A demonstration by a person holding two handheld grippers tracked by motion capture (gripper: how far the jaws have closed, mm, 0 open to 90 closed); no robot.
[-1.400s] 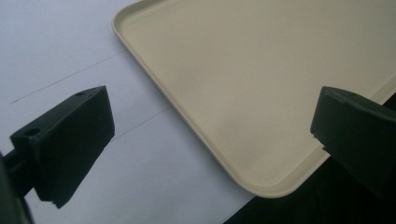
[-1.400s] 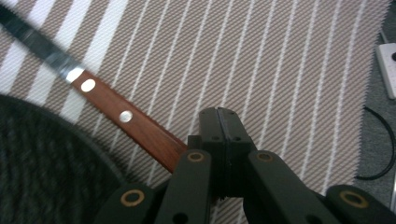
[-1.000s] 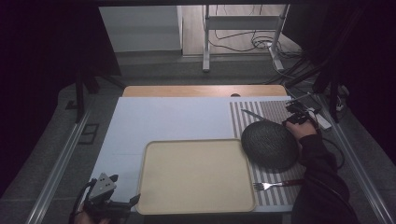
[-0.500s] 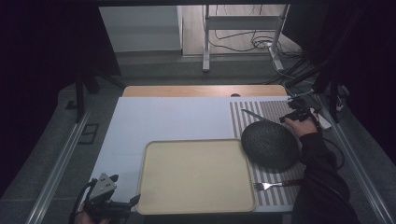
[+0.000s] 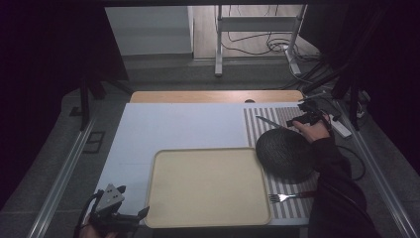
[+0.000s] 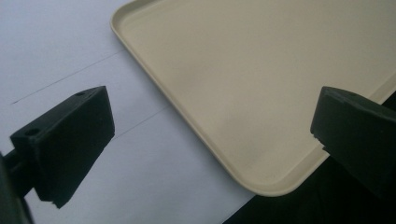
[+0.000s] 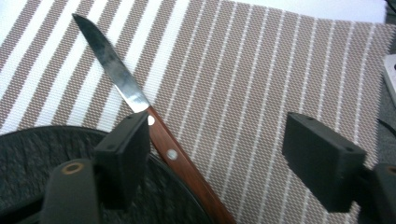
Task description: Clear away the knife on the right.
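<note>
Counted on the surface point(image 5: 173, 124): 1 beige tray point(image 5: 208, 186), 1 dark round plate point(image 5: 285, 154), 1 knife point(image 7: 140, 109), 1 fork point(image 5: 289, 197), 1 striped placemat point(image 7: 243, 70). Knife: steel blade, brown riveted handle, lying on the placemat, handle end against the plate rim. Right hand-held gripper point(image 7: 217, 154) released, straddling the handle. Left hand-held gripper point(image 6: 210, 140) released, over the tray's near corner.

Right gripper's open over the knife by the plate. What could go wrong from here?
1. The knife handle lies against the dark plate rim, so the nearer jaw may catch the plate and nudge it instead of clearing it.
2. The blade points away across the striped mat; a grip far back on the handle could let it swing.
3. The fork sits near the right sleeve and may get dragged.
</note>
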